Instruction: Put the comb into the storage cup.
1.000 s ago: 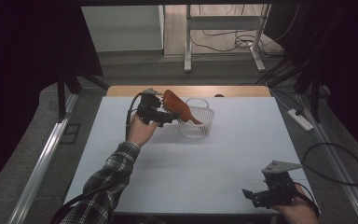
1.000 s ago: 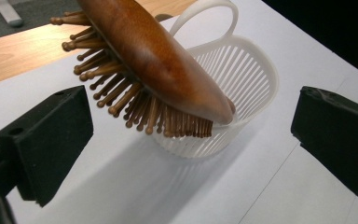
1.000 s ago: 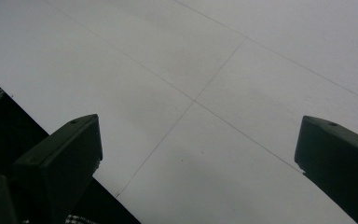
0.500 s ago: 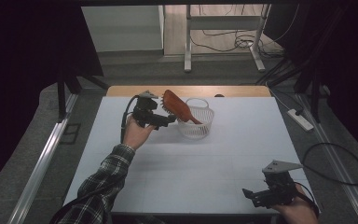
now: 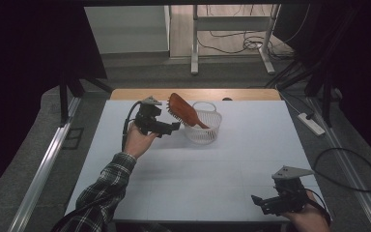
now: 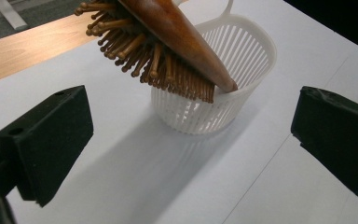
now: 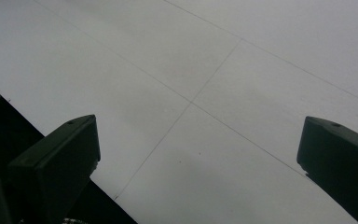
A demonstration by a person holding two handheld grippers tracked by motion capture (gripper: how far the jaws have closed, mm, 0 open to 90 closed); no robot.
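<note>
While both grippers hang clear of everything, the scene reads so, largest first:

Table (image 5: 222, 164): a white top with thin seam lines, a strip of bare wood along its far edge; the right gripper view looks down on its near edge and seams.

Sleeve (image 5: 104, 191): plaid, coming in from the bottom left of the high view, the hand wrapped round the left gripper's body.

Basket (image 5: 204, 126): white, slatted plastic with a loop handle at its far rim, standing upright on the far middle of the table.

Basket contents: one thing, the brush, its handle end down inside; whether anything else lies under it cannot be told.

Brush (image 5: 183, 110): brown wood, leaning on the basket's rim, its bristled head sticking up and out over the left side, bristles facing down toward the table.

Left gripper (image 5: 174, 127): held above the table just left of the basket, pointing at it; its jaws stand wide apart and hold nothing, and in the left gripper view the brush (image 6: 168, 42) and basket (image 6: 223, 93) lie beyond them, untouched.

Right gripper (image 5: 257, 200): at the table's near right corner, well apart from the basket; jaws spread wide, nothing between them but bare tabletop.
</note>
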